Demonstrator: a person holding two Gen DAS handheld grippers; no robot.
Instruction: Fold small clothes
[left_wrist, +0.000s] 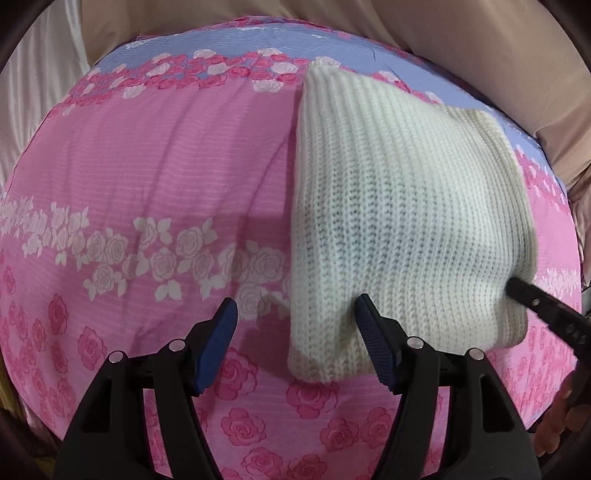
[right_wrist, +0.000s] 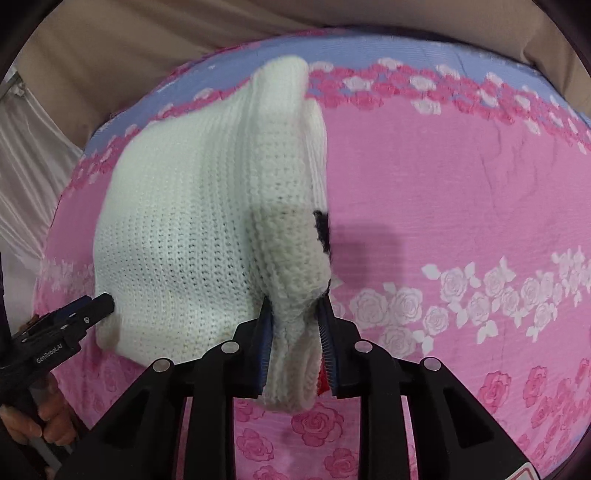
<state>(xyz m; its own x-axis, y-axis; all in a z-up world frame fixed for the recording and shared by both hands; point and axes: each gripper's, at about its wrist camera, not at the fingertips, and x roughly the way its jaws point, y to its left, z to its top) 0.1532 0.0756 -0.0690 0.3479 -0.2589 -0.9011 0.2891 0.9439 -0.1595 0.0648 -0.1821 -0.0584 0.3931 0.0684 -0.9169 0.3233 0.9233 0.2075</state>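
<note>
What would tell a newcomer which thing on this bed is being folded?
Start with the rose-printed pink bedsheet that covers the whole bed. On it lies one white knitted garment, chunky and ribbed, with the right gripper pinching its bunched edge. It is the only plain, unprinted fabric on the sheet.

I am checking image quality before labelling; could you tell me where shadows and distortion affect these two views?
Left wrist view: fisheye bows the floral sheet; soft shadow falls left of the white knit. Right wrist view: the same bulge; shadow lies right of the knit; dark corner vignetting in both.
</note>
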